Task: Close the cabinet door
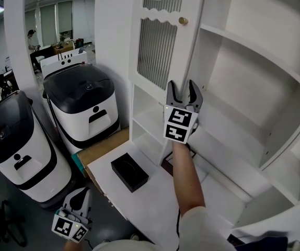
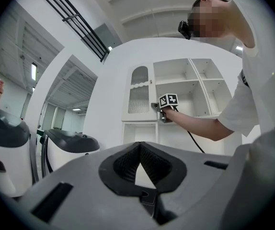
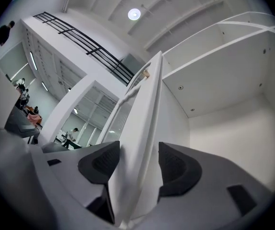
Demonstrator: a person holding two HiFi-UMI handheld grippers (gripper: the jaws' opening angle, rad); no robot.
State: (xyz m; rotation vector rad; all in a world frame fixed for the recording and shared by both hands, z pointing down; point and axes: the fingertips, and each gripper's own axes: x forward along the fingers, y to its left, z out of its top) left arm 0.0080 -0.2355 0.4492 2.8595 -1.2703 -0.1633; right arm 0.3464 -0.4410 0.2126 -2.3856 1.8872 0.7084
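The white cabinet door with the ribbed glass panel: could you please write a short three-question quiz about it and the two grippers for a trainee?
1. True or false: the white cabinet door with the ribbed glass panel is fully closed.
2. What stands between the jaws of the right gripper?
A) the door's free edge
B) the small brass knob
C) nothing
3. Fill in: the left gripper holds nothing, and its jaws are ____ (together or apart).

Key: 1 false, the door stands open from the shelves; 2 A; 3 together.
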